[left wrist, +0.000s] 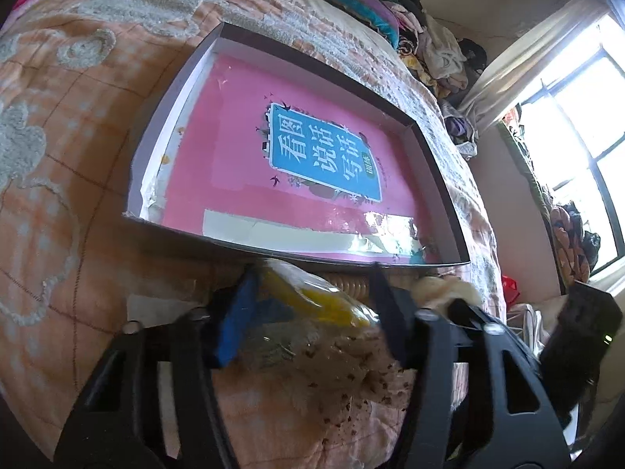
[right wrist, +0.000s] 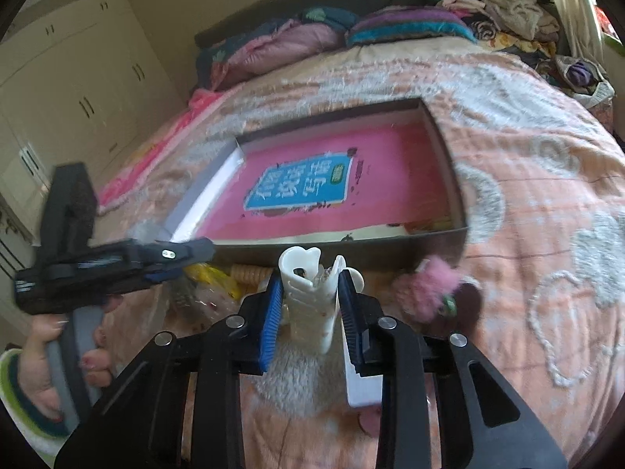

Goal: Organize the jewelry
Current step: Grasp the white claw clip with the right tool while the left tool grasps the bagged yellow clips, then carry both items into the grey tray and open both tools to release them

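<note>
while the right tool (right wrist: 308, 293) clamps a white hair claw (right wrist: 308, 297) upright, long axis along its fingers, the left tool (left wrist: 312, 312) closes on a clear bag (left wrist: 312, 305); the box (right wrist: 449, 179) lies just ahead of both on the bed (right wrist: 527, 195).

1. The right gripper (right wrist: 310, 293) points forward and downward, its black linkage arms spreading toward the camera
2. Its two blue-padded fingers (right wrist: 271, 312) stand close together, pressing on either side of a white claw clip (right wrist: 308, 297) held upright between them
3. The left gripper (left wrist: 312, 312) also tilts downward, its jaws partly closed around a clear plastic bag (left wrist: 312, 305) with yellow contents
4. Seen from the right wrist, the left gripper (right wrist: 172, 262) reaches in from the left side, level and sideways
5. A hand (right wrist: 50, 355) grips its grey handle, fingers wrapped round, with a cuff at the wrist
</note>
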Demonstrator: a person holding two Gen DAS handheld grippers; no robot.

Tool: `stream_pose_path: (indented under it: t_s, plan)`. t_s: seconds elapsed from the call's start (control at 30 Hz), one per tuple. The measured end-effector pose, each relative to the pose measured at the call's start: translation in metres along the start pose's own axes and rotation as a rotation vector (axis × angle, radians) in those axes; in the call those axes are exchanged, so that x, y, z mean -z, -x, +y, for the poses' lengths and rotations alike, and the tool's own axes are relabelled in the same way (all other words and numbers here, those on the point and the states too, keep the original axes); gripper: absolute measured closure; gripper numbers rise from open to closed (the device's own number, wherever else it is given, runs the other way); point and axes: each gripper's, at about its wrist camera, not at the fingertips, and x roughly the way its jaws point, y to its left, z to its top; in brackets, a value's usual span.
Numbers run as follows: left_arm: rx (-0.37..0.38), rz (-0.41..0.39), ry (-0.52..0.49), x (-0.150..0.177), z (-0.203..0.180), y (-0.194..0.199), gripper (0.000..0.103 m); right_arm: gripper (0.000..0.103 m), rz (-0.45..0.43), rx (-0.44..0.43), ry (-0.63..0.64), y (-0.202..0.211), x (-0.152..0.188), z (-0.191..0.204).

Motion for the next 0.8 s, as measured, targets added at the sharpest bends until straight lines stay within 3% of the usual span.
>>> stream_pose_path:
  t_s: [0.17,0.47,0.8]
  plan:
    - [0.013,-0.033,-0.026,0.006,-0.006,0.008,0.071,0.076,-0.063,0.003,0.007,0.038,0.001,0.0]
    - [0.055,-0.155,-0.146,0.012,-0.056,0.049,0.072,0.076,-0.172,0.065,0.03,0.097,0.01,-0.003]
    - [0.064,-0.264,-0.215,-0.008,-0.091,0.088,0.072,0.076,-0.257,0.086,0.033,0.13,0.001,-0.008]
